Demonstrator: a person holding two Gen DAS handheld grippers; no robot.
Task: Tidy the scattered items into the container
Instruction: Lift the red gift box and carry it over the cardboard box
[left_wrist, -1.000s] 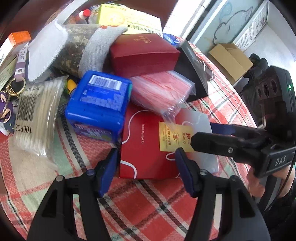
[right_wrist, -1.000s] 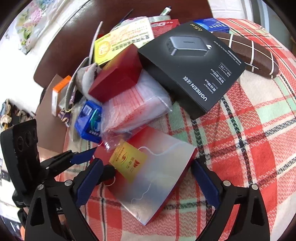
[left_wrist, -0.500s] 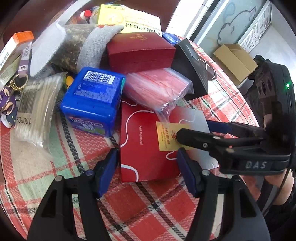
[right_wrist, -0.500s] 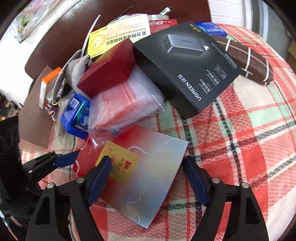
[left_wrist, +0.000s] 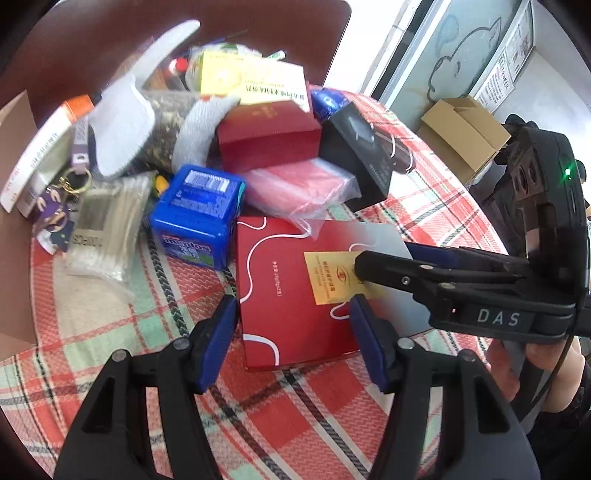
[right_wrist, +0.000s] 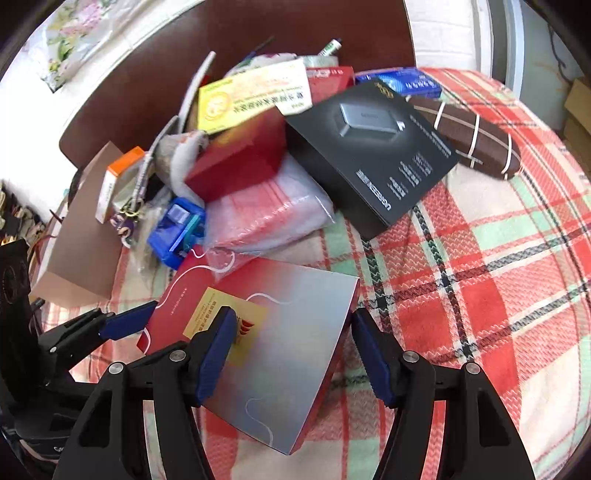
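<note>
Between the two grippers, on the plaid-covered worktop (right_wrist: 498, 280), lay the flat red-and-silver box (left_wrist: 291, 295), its far edge tucked under a clear bag of red sheets (left_wrist: 299, 188). The left gripper (left_wrist: 291, 341) stood with its blue pads apart, one on each side of the box's near red end, not yet pressing on it. The right gripper (right_wrist: 291, 354) was also spread wide, one pad over the yellow label, the other just off the silver edge; neither held anything.

By its look the box was stiff card, thin, broad and probably light, with a glossy face that could slip under rubber pads. Its width nearly filled either opening, so the sounder hold seemed to be across the narrow thickness at an edge, or at the two opposite ends with both grippers together. The bag resting on it would likely drag or slide off as it lifted.

Counted in the heap behind:
- one dark red case (left_wrist: 266, 136)
- one black charger box (right_wrist: 373, 155)
- one blue mint tin (left_wrist: 199, 214)
- one packet of cotton swabs (left_wrist: 103, 229)
- one yellow medicine box (right_wrist: 255, 98)
- one brown striped pouch (right_wrist: 476, 138)
- one grey sock (left_wrist: 147, 118)
- one keyring (left_wrist: 55, 210)
- one orange-topped carton (right_wrist: 118, 181)

Pens and smaller pieces at the back were too jumbled to count. A brown cardboard edge (right_wrist: 85, 236) to the left might have been the container, though I could not be sure.
</note>
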